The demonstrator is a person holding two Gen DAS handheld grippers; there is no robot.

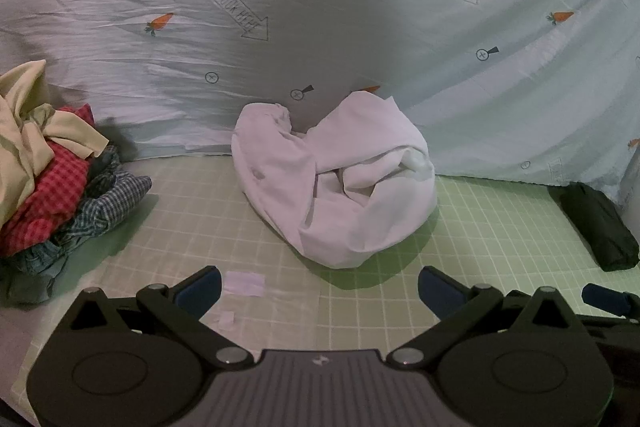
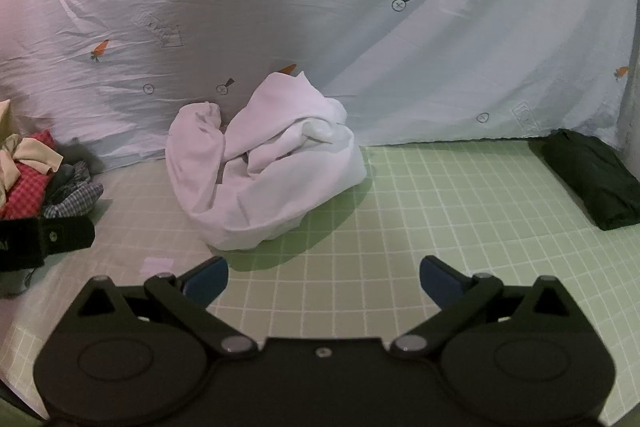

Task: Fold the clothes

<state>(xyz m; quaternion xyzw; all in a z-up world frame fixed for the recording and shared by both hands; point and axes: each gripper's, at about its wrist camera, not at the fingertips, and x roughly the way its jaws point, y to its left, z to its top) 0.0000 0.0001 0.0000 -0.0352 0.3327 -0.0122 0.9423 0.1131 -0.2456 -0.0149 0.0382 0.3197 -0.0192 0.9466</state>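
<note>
A crumpled white garment (image 1: pixel 336 183) lies in a heap on the green grid mat (image 1: pixel 480 227), against the hanging sheet. It also shows in the right wrist view (image 2: pixel 264 163). My left gripper (image 1: pixel 320 291) is open and empty, a little in front of the heap. My right gripper (image 2: pixel 324 281) is open and empty, in front and to the right of the heap. A blue fingertip (image 1: pixel 606 301) of the right gripper shows at the right edge of the left wrist view. The left gripper's body (image 2: pixel 44 239) shows at the left of the right wrist view.
A pile of unfolded clothes (image 1: pixel 52 179), red check, blue plaid and cream, sits at the left, also in the right wrist view (image 2: pixel 36 179). A folded dark garment (image 1: pixel 600 227) lies at the right (image 2: pixel 592 175). A pale printed sheet (image 1: pixel 360 7) hangs behind.
</note>
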